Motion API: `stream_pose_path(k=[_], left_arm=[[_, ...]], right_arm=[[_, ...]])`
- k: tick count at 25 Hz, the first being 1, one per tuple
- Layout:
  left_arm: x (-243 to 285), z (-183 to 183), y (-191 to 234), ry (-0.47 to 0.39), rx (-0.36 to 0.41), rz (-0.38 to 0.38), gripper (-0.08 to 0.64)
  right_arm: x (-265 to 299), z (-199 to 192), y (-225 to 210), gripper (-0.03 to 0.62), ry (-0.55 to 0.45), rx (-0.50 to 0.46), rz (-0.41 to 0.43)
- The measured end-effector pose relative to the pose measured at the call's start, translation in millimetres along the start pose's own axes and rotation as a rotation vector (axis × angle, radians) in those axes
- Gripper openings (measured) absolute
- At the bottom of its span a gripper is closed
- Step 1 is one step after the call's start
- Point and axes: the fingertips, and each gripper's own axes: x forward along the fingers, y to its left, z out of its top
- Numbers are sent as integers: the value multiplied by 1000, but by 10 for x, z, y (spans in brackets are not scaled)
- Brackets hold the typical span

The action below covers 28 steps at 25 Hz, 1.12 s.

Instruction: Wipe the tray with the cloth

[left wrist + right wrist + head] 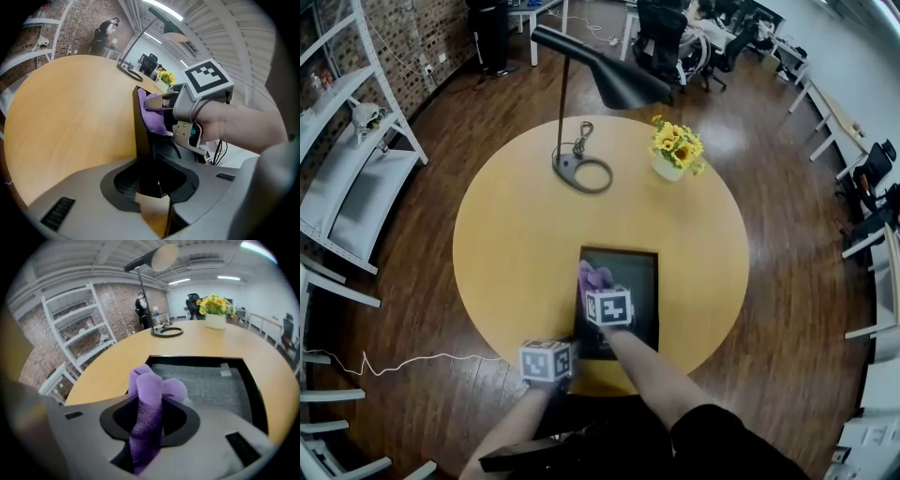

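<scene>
A black rectangular tray (636, 281) lies at the near side of the round wooden table (516, 234). My right gripper (607, 300) hovers over the tray's left half, shut on a bunched purple cloth (594, 276). In the right gripper view the cloth (149, 404) fills the gap between the jaws, above the tray's grey floor (211, 383). My left gripper (551, 360) sits at the tray's near left corner. In the left gripper view its jaws clamp the tray's upright rim (141, 133), with the right gripper (186, 108) and the cloth (153, 120) just beyond.
A black desk lamp (581, 173) stands at the far side of the table, with a pot of yellow flowers (676, 152) to its right. White shelves (356, 169) line the left wall. Office chairs (670, 37) stand beyond.
</scene>
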Motion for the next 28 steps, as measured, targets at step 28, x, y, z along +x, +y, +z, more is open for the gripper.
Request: stream_pose_path(k=[28], left_arm=[[-13, 79, 14, -33, -49, -3, 89]], right_arm=[[-464, 115, -282, 118, 12, -419, 182]])
